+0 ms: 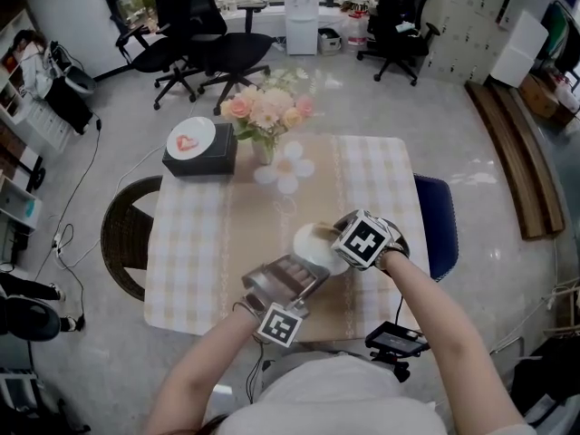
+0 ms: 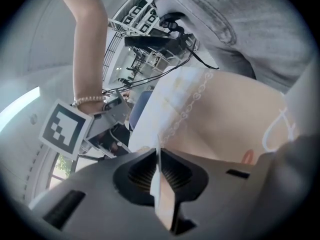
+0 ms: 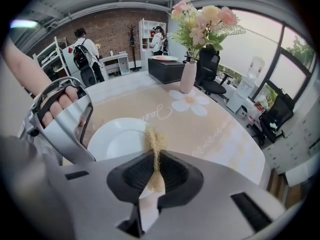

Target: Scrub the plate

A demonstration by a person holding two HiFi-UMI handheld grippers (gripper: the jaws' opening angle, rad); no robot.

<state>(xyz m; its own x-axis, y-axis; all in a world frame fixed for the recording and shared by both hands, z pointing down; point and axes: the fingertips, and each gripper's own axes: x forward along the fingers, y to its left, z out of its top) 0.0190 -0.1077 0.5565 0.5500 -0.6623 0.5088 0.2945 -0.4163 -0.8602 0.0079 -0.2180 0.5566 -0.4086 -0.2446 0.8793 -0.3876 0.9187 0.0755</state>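
A white plate (image 1: 314, 241) sits at the near middle of the table, on a beige runner. My left gripper (image 1: 306, 275) is shut on the plate's near rim; in the left gripper view that rim (image 2: 164, 199) shows edge-on between the shut jaws (image 2: 159, 159). My right gripper (image 1: 340, 243) is at the plate's right edge, shut on a tan fibrous scrubber (image 3: 154, 140). In the right gripper view the scrubber sticks out of the jaws (image 3: 155, 163) just over the plate (image 3: 117, 138), with the left gripper (image 3: 67, 121) at the plate's left.
A vase of pink flowers (image 1: 265, 120) and a black box (image 1: 199, 157) with a small heart-marked plate stand at the table's far side. The checked tablecloth (image 1: 186, 252) covers the table. A wicker chair (image 1: 122, 234) stands left, a blue chair (image 1: 441, 220) right.
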